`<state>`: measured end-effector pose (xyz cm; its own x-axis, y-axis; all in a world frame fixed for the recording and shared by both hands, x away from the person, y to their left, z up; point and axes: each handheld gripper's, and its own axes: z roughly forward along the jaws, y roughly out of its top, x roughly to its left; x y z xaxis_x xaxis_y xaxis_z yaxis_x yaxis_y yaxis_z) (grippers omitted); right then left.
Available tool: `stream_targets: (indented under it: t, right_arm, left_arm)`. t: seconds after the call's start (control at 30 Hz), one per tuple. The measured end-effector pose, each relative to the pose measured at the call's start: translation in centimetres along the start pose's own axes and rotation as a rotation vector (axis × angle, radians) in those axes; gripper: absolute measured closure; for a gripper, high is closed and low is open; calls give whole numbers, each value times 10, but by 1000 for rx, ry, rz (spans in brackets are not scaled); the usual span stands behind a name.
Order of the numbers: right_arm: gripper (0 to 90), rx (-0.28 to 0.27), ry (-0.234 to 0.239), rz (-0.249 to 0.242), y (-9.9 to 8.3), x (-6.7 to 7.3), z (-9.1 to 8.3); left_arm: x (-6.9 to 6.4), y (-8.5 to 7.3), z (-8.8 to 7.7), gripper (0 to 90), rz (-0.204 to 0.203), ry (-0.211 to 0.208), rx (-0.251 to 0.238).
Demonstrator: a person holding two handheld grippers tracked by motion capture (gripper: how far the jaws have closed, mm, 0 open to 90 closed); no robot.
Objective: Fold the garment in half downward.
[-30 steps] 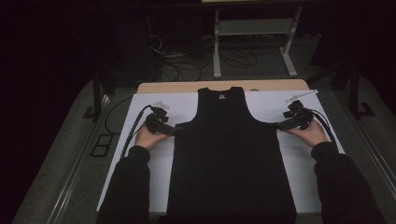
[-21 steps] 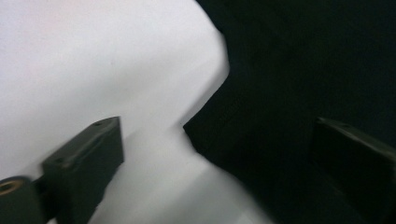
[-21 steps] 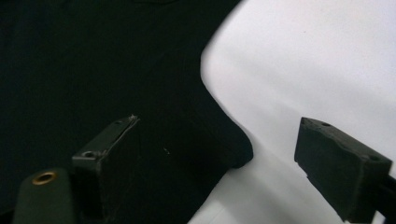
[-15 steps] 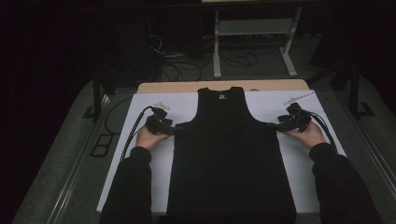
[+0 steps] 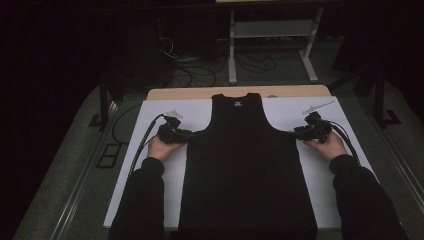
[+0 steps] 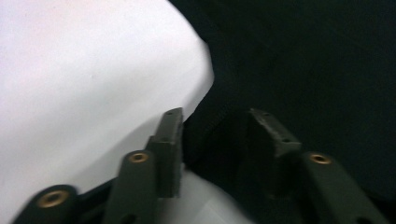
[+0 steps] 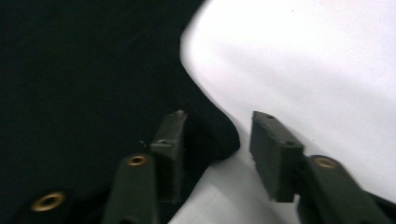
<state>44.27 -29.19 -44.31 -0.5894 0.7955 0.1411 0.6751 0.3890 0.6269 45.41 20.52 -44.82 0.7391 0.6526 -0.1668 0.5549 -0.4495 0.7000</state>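
Observation:
A black tank top (image 5: pixel 247 170) lies flat, neck away from me, on a white sheet (image 5: pixel 150 185). My left gripper (image 5: pixel 187 135) rests at the top's left underarm corner and my right gripper (image 5: pixel 298 132) at its right underarm corner. In the left gripper view the jaws (image 6: pixel 217 135) have just been closing, and the top's edge (image 6: pixel 219 93) lies between them. In the right gripper view the jaws (image 7: pixel 219 135) have been closing too. The rounded fabric corner (image 7: pixel 215 130) sits against the left pad, with white sheet showing before the right pad (image 7: pixel 271 149).
The sheet covers a wooden table (image 5: pixel 200 93). Behind it stand a white metal frame (image 5: pixel 272 30) and loose cables (image 5: pixel 200 70) on the floor. Dark stand posts flank the table at left (image 5: pixel 104 100) and right (image 5: pixel 380 95). Gripper cables trail along the sheet's sides.
The right gripper has edged slightly inward toward the top. The left hand has kept its place at the other underarm.

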Motion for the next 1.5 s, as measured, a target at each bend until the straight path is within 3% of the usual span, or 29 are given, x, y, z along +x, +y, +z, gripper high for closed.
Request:
stream_targets:
  t: [0.07,0.17,0.23,0.37,0.63,0.83,1.07,1.5]
  right_arm:
    - [675,10,-17,4,0,2,3]
    - [788,19,3,11,1,4,3]
    - [809,26,4,12,2,6,3]
    - [821,17,26,41,1,6,1]
    - [827,-25,74,100,-2,2,-6]
    - [829,-60,96,114,-5,5,-14]
    - [830,-97,124,139,-9,7,-23]
    - [829,-143,152,158,-12,10,-35]
  left_arm:
    - [-3,0,1,744,12,11,3]
    - [-5,0,2,814,9,25,-4]
    - [-7,1,0,856,20,41,-6]
    - [-9,0,-2,865,20,53,-5]
    - [-5,-2,-14,869,-52,19,-65]
    - [-10,2,-22,869,-35,26,-94]
    - [-10,-2,-30,868,-82,15,-149]
    - [-16,0,-40,867,-100,-10,-180]
